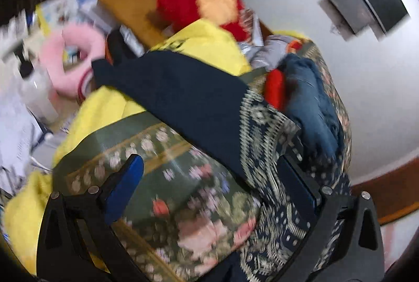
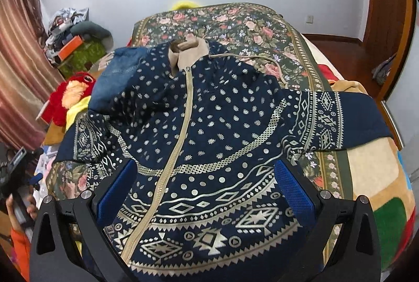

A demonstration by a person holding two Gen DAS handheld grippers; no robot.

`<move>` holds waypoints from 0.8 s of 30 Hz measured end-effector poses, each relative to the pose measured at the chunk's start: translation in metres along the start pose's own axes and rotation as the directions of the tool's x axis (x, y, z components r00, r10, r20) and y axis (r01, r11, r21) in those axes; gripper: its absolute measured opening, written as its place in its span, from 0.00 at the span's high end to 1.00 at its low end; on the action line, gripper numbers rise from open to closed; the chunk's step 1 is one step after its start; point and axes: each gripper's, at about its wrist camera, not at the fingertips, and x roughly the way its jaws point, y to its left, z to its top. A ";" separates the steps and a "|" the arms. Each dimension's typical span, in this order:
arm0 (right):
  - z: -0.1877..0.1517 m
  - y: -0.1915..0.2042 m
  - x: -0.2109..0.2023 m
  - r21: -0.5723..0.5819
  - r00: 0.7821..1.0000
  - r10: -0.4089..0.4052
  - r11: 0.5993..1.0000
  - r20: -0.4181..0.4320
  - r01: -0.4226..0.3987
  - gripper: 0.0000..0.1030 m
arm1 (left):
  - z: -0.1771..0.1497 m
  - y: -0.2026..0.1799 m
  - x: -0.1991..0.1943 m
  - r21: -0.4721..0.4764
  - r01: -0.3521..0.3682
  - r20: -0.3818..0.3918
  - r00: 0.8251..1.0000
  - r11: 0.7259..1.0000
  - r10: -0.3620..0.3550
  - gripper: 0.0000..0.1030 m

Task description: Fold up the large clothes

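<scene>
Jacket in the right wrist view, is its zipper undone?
No, the jacket lies flat on the floral cloth with its beige zipper closed from collar to hem.

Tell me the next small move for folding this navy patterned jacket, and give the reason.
Probably fold a sleeve inward first. The jacket lies spread front-up on the floral cloth, zipped, with the sleeve stretched out sideways. The right gripper hovers open above the hem, holding nothing, and the left gripper looks open too.
</scene>
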 end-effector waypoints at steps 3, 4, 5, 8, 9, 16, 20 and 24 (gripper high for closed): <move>0.003 0.002 0.011 -0.007 1.000 -0.004 1.000 -0.018 0.003 0.00 | 0.017 0.020 0.025 -0.083 0.039 -0.054 0.998 0.996 -0.043 0.00; 0.004 0.002 0.014 -0.009 1.000 -0.005 1.000 -0.024 0.005 0.00 | 0.023 0.025 0.031 -0.104 0.053 -0.057 0.997 0.993 -0.059 0.00; 0.004 0.002 0.016 -0.010 0.999 -0.007 1.000 -0.032 0.006 0.00 | 0.029 0.029 0.035 -0.121 0.067 -0.057 0.996 0.990 -0.074 0.00; 0.007 0.002 0.025 -0.008 0.999 -0.007 1.000 -0.054 0.007 0.00 | 0.046 0.039 0.042 -0.149 0.054 -0.030 0.998 0.987 -0.059 0.00; 0.007 0.002 0.027 -0.008 0.998 -0.006 1.000 -0.058 0.005 0.00 | 0.051 0.045 0.047 -0.170 0.041 -0.028 0.999 0.985 -0.047 0.00; 0.010 0.004 0.036 -0.005 0.997 -0.002 1.000 -0.079 0.002 0.00 | 0.073 0.070 0.076 -0.257 0.012 0.007 1.000 0.966 -0.011 0.15; 0.011 0.005 0.031 -0.006 0.997 0.008 1.000 -0.074 -0.008 0.00 | 0.083 0.068 0.091 -0.238 -0.060 -0.005 0.998 0.969 0.060 0.41; 0.011 0.007 0.025 -0.012 0.998 0.001 1.000 -0.060 -0.002 0.00 | 0.088 0.055 0.087 -0.165 -0.077 -0.014 0.997 0.983 0.076 0.78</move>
